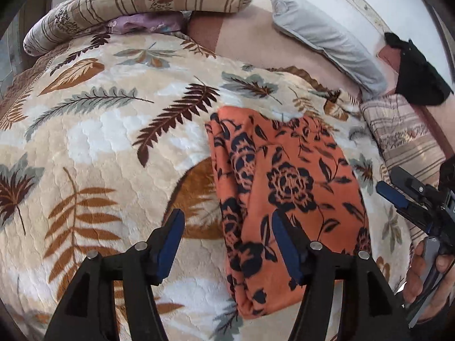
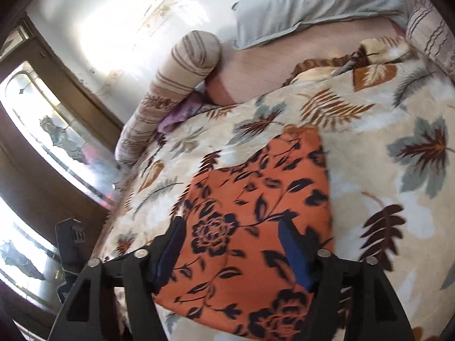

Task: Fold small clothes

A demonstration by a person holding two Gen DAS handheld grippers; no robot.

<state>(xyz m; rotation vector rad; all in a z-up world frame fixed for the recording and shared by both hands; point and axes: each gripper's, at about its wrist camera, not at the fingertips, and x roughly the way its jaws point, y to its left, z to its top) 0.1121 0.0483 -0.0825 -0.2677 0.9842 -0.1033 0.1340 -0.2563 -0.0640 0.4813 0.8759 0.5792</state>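
Both tongs stand with their jaws apart and nothing between the pads. Left tongs hover over the near left edge of the cloth; its right pad shows against the fabric, its left pad against the blanket. Right tongs hover above the near part of the same cloth, clear of it. In the left wrist view the right tongs show at the right edge, held in a hand, again with jaws parted.

Bed: a pinkish sheet, bare at the far side near the white wall.

Blanket: cream, printed with brown, rust and grey leaves, spread over most of the bed.

Bolster: striped, beige and brown, curved along the far left edge of the bed.

Pillow: grey, lying on the sheet by the wall.

Cloth: orange with a dark flower print, folded into a rough rectangle, lying flat on the blanket, with stacked layers visible along its left edge.

No containers appear in either view.
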